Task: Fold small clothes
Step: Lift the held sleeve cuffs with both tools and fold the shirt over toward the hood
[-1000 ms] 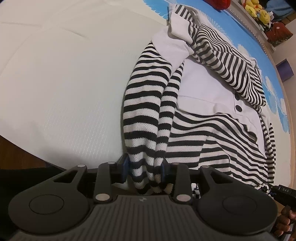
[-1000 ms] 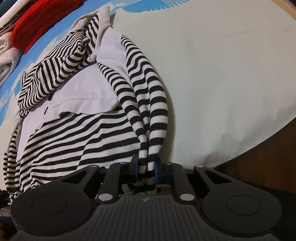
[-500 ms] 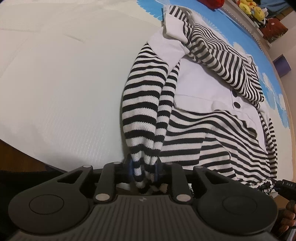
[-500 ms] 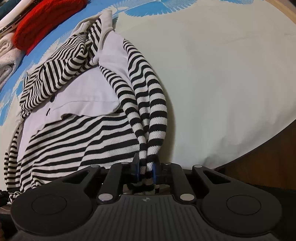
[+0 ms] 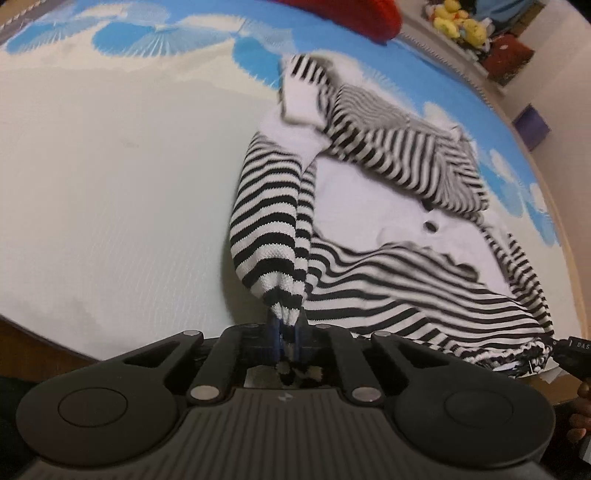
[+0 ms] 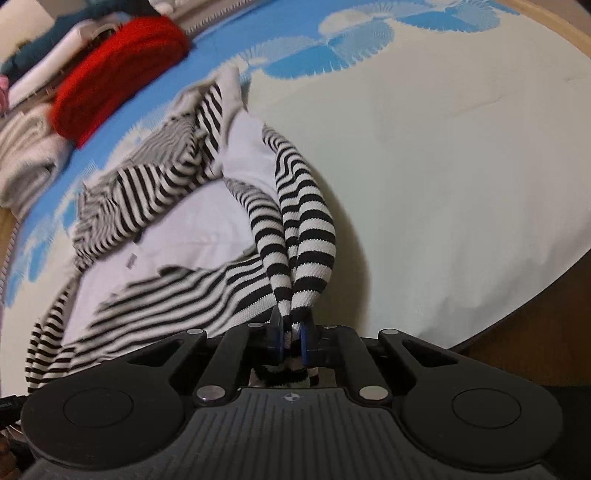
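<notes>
**Both grippers pinching striped sleeve cuffs**

Left wrist view: the left gripper (image 5: pixel 286 341) is clamping the cuff end of one striped sleeve (image 5: pixel 266 221), blue pads pressing the fabric; its jaws have just been closing, cloth between them. The sleeve is hanging taut from the cuff up to the shoulder. The striped top (image 5: pixel 399 236) is lying spread on the bed cover (image 5: pixel 110 184), white chest panel facing up with a dark button (image 5: pixel 430 225) showing. The other sleeve is lying folded across the upper chest. Red cloth (image 5: pixel 354 14) is sitting at the far edge, yellow plush toys (image 5: pixel 458 22) beyond it. A person's fingers are showing at the right border.

Right wrist view: the right gripper (image 6: pixel 291 341) is gripping the cuff of a striped sleeve (image 6: pixel 303 229), jaws having just been closing on the fabric. The sleeve is bunching into two ropes above the pads. The top's body is lying left of the sleeve, hem blurred. A red knit item (image 6: pixel 118 70) is resting on pale folded clothes (image 6: pixel 26 158) at the far left.
</notes>
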Motion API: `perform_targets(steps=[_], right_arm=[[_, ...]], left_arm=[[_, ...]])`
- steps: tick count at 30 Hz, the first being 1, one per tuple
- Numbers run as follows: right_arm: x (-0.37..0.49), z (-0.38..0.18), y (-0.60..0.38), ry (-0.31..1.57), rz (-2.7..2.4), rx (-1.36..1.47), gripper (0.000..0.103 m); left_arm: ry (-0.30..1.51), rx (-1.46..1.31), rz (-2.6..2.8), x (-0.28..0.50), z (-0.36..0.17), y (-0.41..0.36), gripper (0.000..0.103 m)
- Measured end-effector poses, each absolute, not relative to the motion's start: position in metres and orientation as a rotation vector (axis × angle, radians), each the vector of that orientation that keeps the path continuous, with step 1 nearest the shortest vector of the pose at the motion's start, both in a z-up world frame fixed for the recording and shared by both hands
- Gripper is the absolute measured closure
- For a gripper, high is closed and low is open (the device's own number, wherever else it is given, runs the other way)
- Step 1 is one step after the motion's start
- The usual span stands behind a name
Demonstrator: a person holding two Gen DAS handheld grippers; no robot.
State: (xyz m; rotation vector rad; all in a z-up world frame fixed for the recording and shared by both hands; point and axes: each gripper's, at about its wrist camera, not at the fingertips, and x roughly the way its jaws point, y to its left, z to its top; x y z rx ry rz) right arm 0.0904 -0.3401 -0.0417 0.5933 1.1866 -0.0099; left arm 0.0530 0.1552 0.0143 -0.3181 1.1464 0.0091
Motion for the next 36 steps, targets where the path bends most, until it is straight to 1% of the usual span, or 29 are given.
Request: perform_targets(steps=[5,11,15,17,21,25,32,36], right_arm=[[0.081,-0.005,-0.345,1.071,0.020,0.621,0.096],[0.056,0.063,-0.364,0.918,0.069,0.669,0.096],[0.030,0.096,-0.381,0.866,0.077,0.737,0.096],[0.020,0.103,-0.385,0.862,0.071,0.764,0.096],[0.022,0.098,-0.385,0.896,0.052,0.772,0.096],[0.049,0.079,-0.379,0.947,0.012,0.755,0.096],[0.154,0.032,-0.362,1.043,0.002,0.669,0.096],[0.227,-0.011,-0.354,1.117,0.011,0.641,0.096]], left_arm=[[1.066,-0.273,-0.060,0.051,0.059,0.151,0.097],[1.013,-0.272,-0.128,0.036,0.124,0.152,0.097],[1.008,-0.313,-0.173,0.016,0.161,0.157,0.097],[1.019,-0.324,-0.183,0.011,0.169,0.158,0.097],[1.055,-0.329,-0.183,0.022,0.160,0.158,0.097],[1.107,-0.355,-0.176,0.065,0.132,0.160,0.097],[1.199,-0.408,-0.109,0.181,0.067,0.174,0.097],[1.267,-0.460,-0.056,0.243,0.022,0.187,0.097]])
